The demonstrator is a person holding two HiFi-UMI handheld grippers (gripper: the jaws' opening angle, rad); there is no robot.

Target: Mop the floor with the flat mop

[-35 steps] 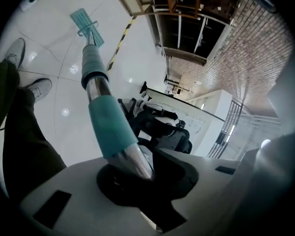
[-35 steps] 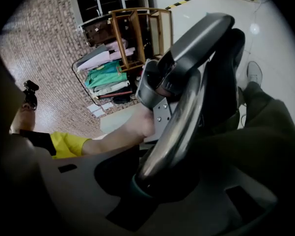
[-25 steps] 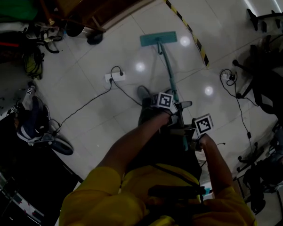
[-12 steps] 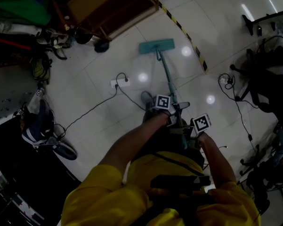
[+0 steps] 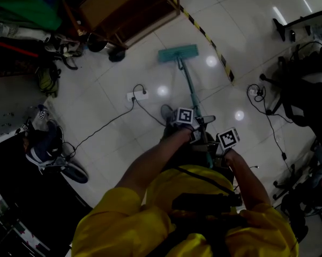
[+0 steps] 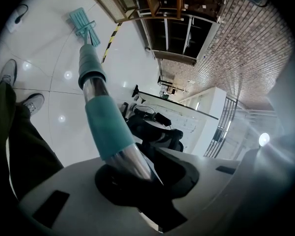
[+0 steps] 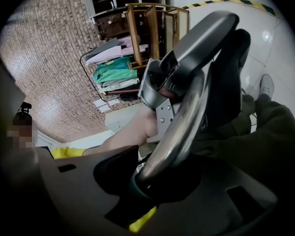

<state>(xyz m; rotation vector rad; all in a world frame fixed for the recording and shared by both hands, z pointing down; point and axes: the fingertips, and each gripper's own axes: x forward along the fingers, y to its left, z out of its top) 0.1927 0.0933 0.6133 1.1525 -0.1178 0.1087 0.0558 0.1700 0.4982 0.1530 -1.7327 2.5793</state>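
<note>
The flat mop's teal head (image 5: 178, 53) lies on the white tiled floor ahead of me, near the wooden shelf. Its handle (image 5: 192, 92) runs back to both grippers. My left gripper (image 5: 192, 123) is shut on the handle's metal part just below a teal sleeve (image 6: 105, 124); the mop head (image 6: 81, 21) shows far along the pole. My right gripper (image 5: 221, 143) is shut on the handle's upper end (image 7: 174, 132), close behind the left gripper (image 7: 186, 53).
A power strip (image 5: 136, 95) with a black cable lies left of the handle. Yellow-black tape (image 5: 211, 42) crosses the floor right of the mop head. A wooden shelf (image 5: 126, 7) stands behind it. Office chairs (image 5: 305, 98) crowd the right, shoes (image 5: 48, 151) the left.
The mop head has slid slightly forward, away from me, toward the wooden shelf. Both grippers keep their hold on the handle.
</note>
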